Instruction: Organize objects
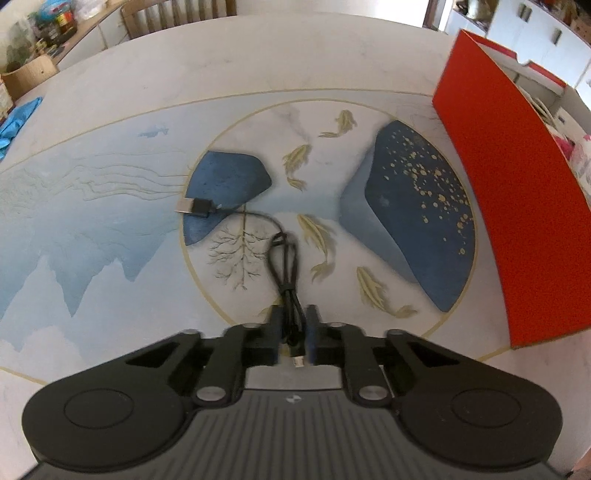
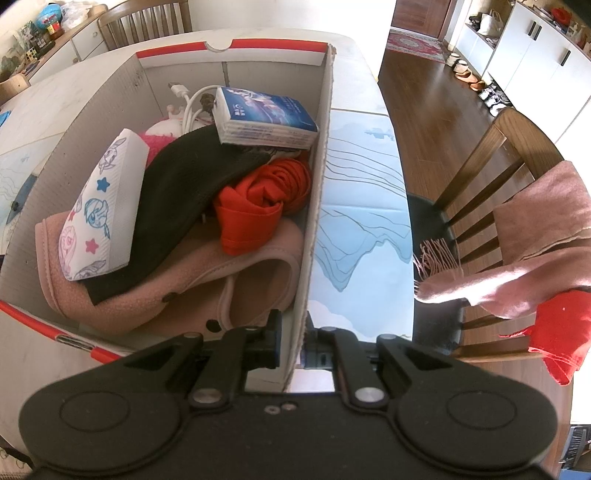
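Note:
A black USB cable (image 1: 284,266) lies bundled on the painted table (image 1: 110,221), its plug end (image 1: 194,206) trailing up to the left. My left gripper (image 1: 293,317) is shut on the near end of the cable's bundle, the small connector poking out behind the pads. The cardboard box (image 2: 321,177), red outside (image 1: 509,206), stands at the table's right. My right gripper (image 2: 293,328) is shut on the box's right wall, one finger inside and one outside. In the box lie a pink fleece (image 2: 229,273), a black cloth (image 2: 177,192), a red cloth (image 2: 258,199), a cartoon tissue pack (image 2: 103,206) and a blue tissue pack (image 2: 266,118).
A white cable (image 2: 188,99) sits at the box's back. A wooden chair (image 2: 491,177) with a pink scarf (image 2: 535,240) and a red cloth (image 2: 557,332) stands right of the table. Another chair (image 1: 177,14) is at the far edge. A blue cloth (image 1: 18,118) lies far left.

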{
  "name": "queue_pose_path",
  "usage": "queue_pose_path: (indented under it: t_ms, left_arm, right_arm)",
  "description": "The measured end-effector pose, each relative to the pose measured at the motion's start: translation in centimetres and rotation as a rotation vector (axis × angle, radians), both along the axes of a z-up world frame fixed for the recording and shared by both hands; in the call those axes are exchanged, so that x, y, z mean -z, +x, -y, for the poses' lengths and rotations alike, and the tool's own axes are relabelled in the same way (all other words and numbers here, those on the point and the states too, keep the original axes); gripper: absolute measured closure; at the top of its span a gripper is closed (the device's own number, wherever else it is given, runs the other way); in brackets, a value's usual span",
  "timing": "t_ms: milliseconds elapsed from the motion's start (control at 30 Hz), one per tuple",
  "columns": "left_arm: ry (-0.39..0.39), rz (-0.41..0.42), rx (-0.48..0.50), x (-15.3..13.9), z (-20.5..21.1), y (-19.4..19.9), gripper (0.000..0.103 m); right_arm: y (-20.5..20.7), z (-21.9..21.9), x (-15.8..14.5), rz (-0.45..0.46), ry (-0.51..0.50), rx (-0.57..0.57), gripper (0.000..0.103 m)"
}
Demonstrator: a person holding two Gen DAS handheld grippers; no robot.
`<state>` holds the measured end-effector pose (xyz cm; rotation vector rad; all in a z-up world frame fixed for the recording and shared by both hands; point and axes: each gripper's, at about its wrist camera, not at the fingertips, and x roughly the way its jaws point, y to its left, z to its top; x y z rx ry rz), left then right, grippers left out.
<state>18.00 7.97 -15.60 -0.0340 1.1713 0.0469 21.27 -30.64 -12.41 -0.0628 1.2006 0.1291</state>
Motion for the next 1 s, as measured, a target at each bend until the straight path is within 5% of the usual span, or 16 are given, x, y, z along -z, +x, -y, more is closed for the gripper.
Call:
queue_pose_path:
  t_ms: [400, 1000]
  left_arm:
    - [-0.077, 0.062, -0.029, -2.4, -0.7, 0.0, 0.098]
    - [-0.235, 0.233, 0.065, -11.2, 1.6, 1.7, 0.101]
  right_arm:
    - [0.0, 0.0, 0.0, 0.001, 0.000, 0.000, 0.094]
    - [0.0, 0.0, 0.0, 0.001, -0.001, -0.001, 0.095]
